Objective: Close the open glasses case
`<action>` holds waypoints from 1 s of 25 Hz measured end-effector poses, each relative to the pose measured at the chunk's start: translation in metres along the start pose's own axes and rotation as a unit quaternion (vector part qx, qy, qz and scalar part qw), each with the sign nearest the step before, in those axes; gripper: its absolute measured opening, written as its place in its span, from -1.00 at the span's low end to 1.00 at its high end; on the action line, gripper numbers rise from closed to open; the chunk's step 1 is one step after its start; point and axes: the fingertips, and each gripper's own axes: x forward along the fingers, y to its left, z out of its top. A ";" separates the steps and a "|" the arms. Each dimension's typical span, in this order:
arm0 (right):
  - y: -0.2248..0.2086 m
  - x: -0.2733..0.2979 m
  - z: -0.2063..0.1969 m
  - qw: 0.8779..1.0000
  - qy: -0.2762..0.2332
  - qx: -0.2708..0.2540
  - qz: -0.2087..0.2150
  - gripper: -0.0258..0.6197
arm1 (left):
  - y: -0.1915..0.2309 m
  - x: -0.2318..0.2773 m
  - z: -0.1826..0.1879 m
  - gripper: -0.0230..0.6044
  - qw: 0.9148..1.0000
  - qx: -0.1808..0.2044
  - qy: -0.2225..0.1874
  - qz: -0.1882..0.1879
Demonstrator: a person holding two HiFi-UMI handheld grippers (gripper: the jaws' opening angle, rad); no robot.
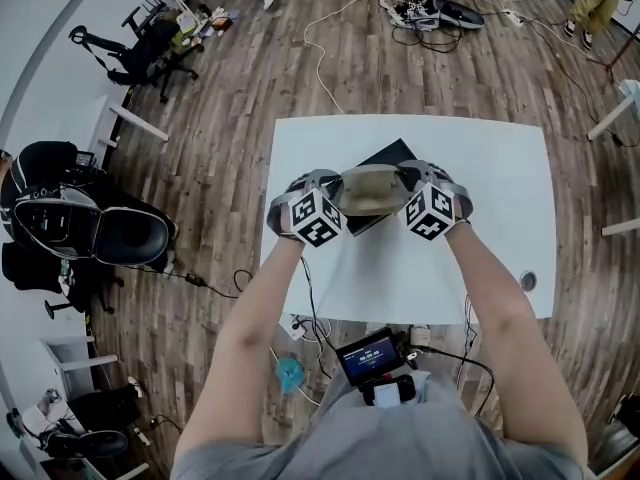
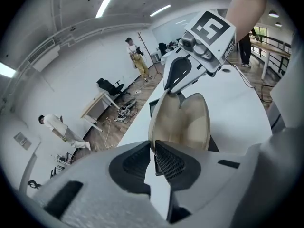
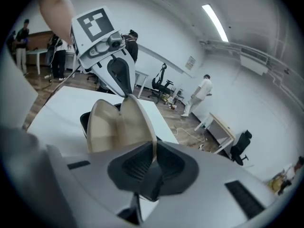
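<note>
The open glasses case point(image 1: 370, 190), grey outside and beige inside, is held between my two grippers over a flat black pad point(image 1: 392, 154) on the white table point(image 1: 490, 228). My left gripper point(image 1: 338, 196) is shut on the case's left end. In the left gripper view its pads point(image 2: 166, 161) pinch the rim of one shell point(image 2: 187, 122). My right gripper point(image 1: 403, 185) is shut on the opposite end, and the right gripper view shows its jaws point(image 3: 154, 151) clamped on the thin rim of the case point(image 3: 111, 125). Each gripper view shows the other gripper at the far end, the right gripper point(image 2: 177, 94) and the left gripper point(image 3: 126, 95).
A round cable hole point(image 1: 528, 281) sits near the table's right front edge. Office chairs point(image 1: 95, 230) stand on the wood floor to the left, and cables point(image 1: 430, 10) lie beyond the table. People point(image 3: 198, 95) stand far off in the room.
</note>
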 end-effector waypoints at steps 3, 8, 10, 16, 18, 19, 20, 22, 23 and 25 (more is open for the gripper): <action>0.000 0.000 0.005 0.999 -0.012 -0.044 -0.016 -0.77 | -0.003 -0.009 -0.001 -0.79 0.999 -0.006 -0.011 0.033; -0.005 -0.004 0.009 0.997 -0.025 -0.069 -0.038 -0.77 | -0.001 -0.016 0.004 -0.79 0.996 -0.004 -0.027 0.079; -0.009 -0.002 0.008 0.996 -0.030 -0.075 -0.044 -0.77 | 0.003 -0.013 0.006 -0.79 0.995 0.000 -0.031 0.097; -0.013 0.003 0.009 0.994 -0.027 -0.086 -0.064 -0.77 | 0.008 -0.008 0.004 -0.79 0.992 -0.003 -0.029 0.119; -0.011 0.002 0.009 0.993 -0.029 -0.091 -0.068 -0.77 | 0.006 -0.009 0.004 -0.79 0.992 -0.004 -0.032 0.121; -0.011 0.002 0.008 0.993 -0.031 -0.093 -0.070 -0.77 | 0.005 -0.008 0.004 -0.79 0.992 -0.003 -0.033 0.121; -0.012 0.003 0.007 0.992 -0.032 -0.094 -0.072 -0.77 | 0.005 -0.007 0.004 -0.79 0.992 -0.003 -0.034 0.121; -0.016 0.007 0.003 0.992 -0.037 -0.096 -0.073 -0.77 | 0.006 -0.001 0.006 -0.79 0.992 -0.001 -0.033 0.121; -0.016 0.008 0.002 0.992 -0.038 -0.097 -0.074 -0.77 | 0.006 0.001 0.006 -0.79 0.992 -0.001 -0.033 0.121; -0.014 0.004 0.003 0.991 -0.039 -0.103 -0.076 -0.77 | 0.003 -0.002 0.005 -0.79 0.992 -0.003 -0.034 0.119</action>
